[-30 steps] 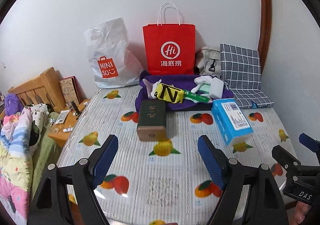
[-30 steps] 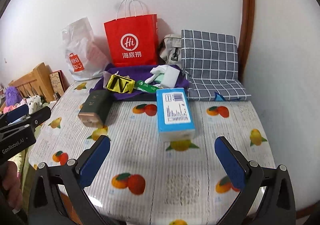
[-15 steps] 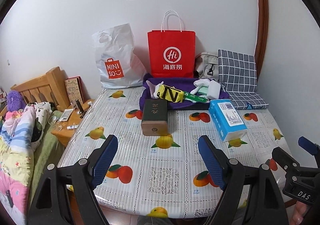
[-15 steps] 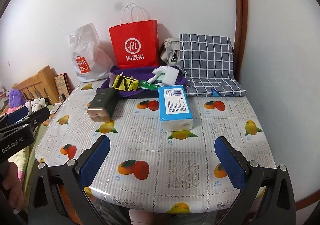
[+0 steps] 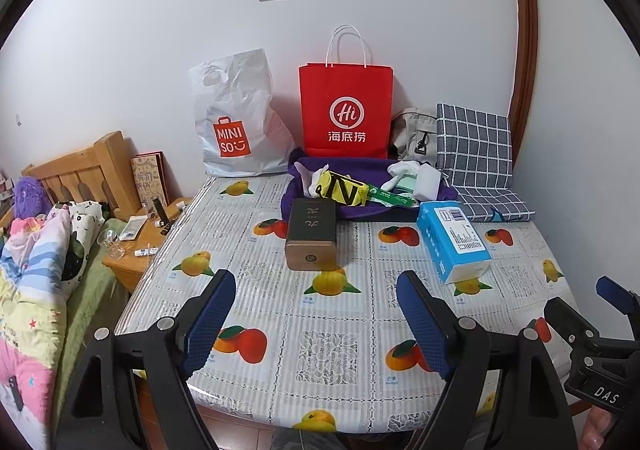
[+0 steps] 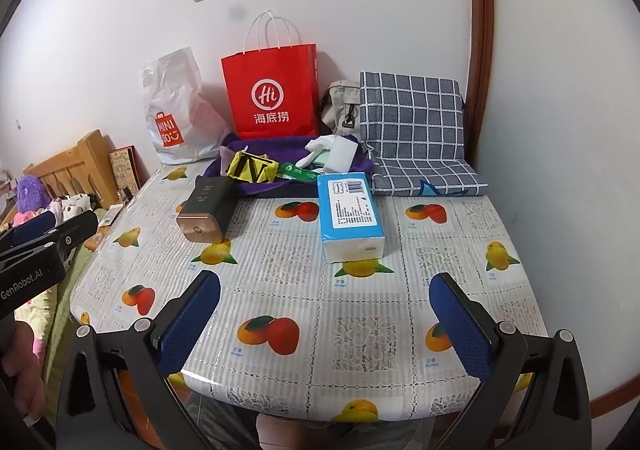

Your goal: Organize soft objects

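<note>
A purple cloth [image 5: 344, 166] [image 6: 280, 148] lies at the back of the table with a yellow-black pouch [image 5: 340, 190] [image 6: 252, 168], a green packet [image 5: 390, 196], white socks [image 5: 402, 170] and a white pad [image 6: 340, 156] on it. A blue tissue pack [image 5: 454, 240] [image 6: 350, 212] and a dark tin box [image 5: 311, 234] [image 6: 206, 210] lie nearer. A grey checked cushion [image 5: 476, 158] [image 6: 416, 130] leans at the back right. My left gripper [image 5: 316, 318] and right gripper [image 6: 326, 320] hover open above the table's front edge, holding nothing.
A red paper bag [image 5: 346, 110], a white plastic bag [image 5: 236, 118] and a beige bag [image 5: 412, 130] stand against the wall. The fruit-print tablecloth [image 5: 328, 346] covers the table. A bed [image 5: 36, 270] and a wooden nightstand [image 5: 140, 246] with small items are to the left.
Both grippers have drawn back and slightly up from the table, so its front edge now shows. The jaws stay as wide as before, and the objects have not moved.
</note>
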Available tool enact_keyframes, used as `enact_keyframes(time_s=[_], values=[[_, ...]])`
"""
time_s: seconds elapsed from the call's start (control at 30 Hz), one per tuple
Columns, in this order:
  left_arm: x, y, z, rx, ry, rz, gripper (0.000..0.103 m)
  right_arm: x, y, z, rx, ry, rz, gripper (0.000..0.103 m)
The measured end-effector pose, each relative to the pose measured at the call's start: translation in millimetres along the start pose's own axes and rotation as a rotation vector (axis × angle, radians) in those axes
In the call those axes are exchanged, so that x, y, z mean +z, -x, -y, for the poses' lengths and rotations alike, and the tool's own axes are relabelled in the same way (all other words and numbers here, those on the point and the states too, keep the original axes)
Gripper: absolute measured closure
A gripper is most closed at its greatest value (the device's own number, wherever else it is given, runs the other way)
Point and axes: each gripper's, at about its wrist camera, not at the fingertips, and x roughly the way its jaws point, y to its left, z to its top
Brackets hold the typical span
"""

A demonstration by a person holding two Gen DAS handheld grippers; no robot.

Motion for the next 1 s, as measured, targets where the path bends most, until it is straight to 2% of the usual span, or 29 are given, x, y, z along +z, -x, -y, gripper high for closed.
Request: enact_keyframes(time_s=[1.0], values=[[-0.5, 3.3, -1.3, -0.003, 0.001, 0.004, 0.021, 4.2, 6.6, -2.2, 0.0, 0.013, 0.017, 0.0]])
